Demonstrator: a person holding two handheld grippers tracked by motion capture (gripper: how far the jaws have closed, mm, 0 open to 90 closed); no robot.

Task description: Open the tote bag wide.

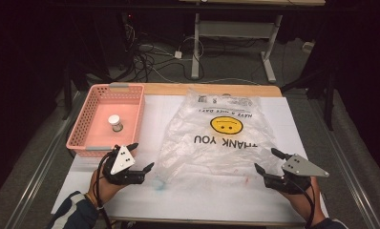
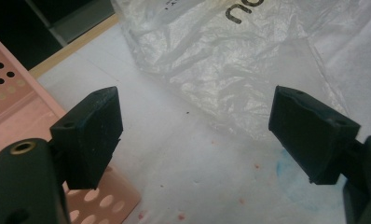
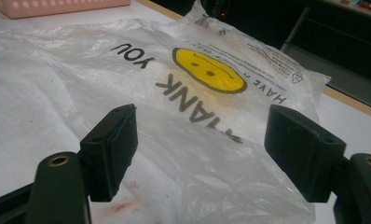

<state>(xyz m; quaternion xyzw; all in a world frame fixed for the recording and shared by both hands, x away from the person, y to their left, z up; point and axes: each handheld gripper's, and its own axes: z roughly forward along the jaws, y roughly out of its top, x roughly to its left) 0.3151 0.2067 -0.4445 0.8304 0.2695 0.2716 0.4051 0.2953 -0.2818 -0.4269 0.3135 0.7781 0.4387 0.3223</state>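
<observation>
Two grippers sit low at the near edge of our table, one at each near corner of the bag [image 1: 221,138]. We hold the left gripper [image 1: 143,156] just beside the bag's near left corner, its jaws spread wide with nothing between them; in the left gripper view they frame bare white table [image 2: 183,154] and the crumpled edge of the bag [image 2: 230,65]. We hold the right gripper [image 1: 266,161] at the bag's near right corner, jaws also wide and gripping nothing; in the right gripper view the bag [image 3: 183,93] lies under and beyond them, though we cannot tell whether either jaw touches the plastic.

The bag is clear plastic, lying flat and wrinkled on the middle of the white table [image 1: 283,119], printed with a yellow smiley [image 1: 226,125] and "THANK YOU", upside down to us.

At the far left of the table stands a pink basket [image 1: 131,90], well apart from the bag. A small jar [image 1: 115,122] with a white lid stands upright inside it. The left gripper is near the basket's near right corner.
</observation>
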